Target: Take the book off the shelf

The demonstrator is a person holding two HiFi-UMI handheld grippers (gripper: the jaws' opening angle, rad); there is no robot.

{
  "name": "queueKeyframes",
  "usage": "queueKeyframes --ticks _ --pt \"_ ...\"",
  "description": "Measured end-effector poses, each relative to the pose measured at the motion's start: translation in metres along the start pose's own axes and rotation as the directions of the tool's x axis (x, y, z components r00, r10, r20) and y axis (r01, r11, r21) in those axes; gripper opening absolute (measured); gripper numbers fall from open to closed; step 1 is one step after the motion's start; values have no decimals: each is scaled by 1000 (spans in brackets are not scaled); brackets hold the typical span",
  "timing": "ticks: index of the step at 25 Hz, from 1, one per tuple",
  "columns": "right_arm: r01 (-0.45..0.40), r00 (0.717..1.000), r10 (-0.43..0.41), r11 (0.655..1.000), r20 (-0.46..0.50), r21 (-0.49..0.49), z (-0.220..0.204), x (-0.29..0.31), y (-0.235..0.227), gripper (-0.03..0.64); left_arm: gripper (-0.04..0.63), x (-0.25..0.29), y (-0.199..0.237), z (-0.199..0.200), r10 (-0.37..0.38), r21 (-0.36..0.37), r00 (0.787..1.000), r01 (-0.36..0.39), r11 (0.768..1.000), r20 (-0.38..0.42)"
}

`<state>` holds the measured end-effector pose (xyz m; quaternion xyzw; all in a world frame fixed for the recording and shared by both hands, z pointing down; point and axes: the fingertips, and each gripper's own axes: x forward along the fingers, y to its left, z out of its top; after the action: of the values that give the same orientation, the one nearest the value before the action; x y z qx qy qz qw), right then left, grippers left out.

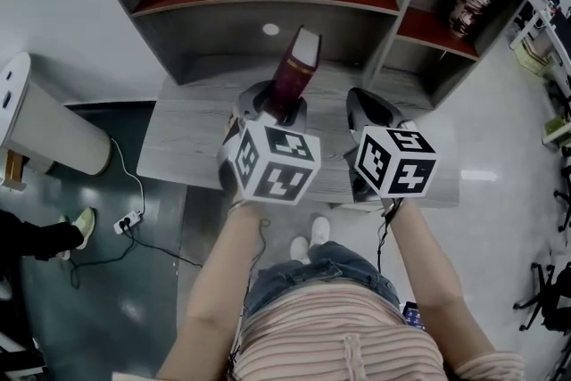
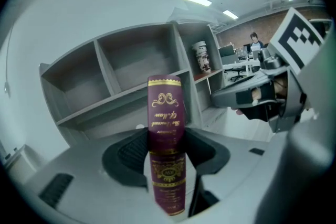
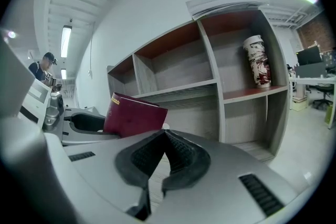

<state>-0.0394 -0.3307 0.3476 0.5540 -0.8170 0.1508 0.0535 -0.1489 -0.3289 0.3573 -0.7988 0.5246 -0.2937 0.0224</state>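
Left gripper (image 2: 167,153): jaws clamped on upright maroon book (image 2: 166,107).
Right gripper (image 3: 167,143): jaws together, nothing between.
Book: outside the shelf (image 1: 268,9).

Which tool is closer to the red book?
Left. The left tool grips the book; the right tool sits shut to its right, not touching.

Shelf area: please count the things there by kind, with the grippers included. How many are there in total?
Book: 1
Grippers: 2, left gripper and right gripper
Shelf unit: 1
Patterned container: 1
Total: 5
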Motion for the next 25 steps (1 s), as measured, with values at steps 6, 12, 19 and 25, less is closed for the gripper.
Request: queueKeyframes --ticks 6,12,19,25 --pt "-26 1000 26 1000 0 -5 2 -1 3 8 216 2 3 -7 7 -73 1000 -9 997 -16" --pt "-50 998 51 999 27 -13 7 -2 10 8 216 6 3 -12 3 -134 1000 -6 991 -22" --pt "-38 999 40 996 27 -82 9 -4 14 8 216 8 7 -14 0 -203 1000 -4 979 -21" --pt "-38 999 39 996 9 -82 5 -1 11 8 216 7 10 -15 6 -239 1000 -9 971 -14"
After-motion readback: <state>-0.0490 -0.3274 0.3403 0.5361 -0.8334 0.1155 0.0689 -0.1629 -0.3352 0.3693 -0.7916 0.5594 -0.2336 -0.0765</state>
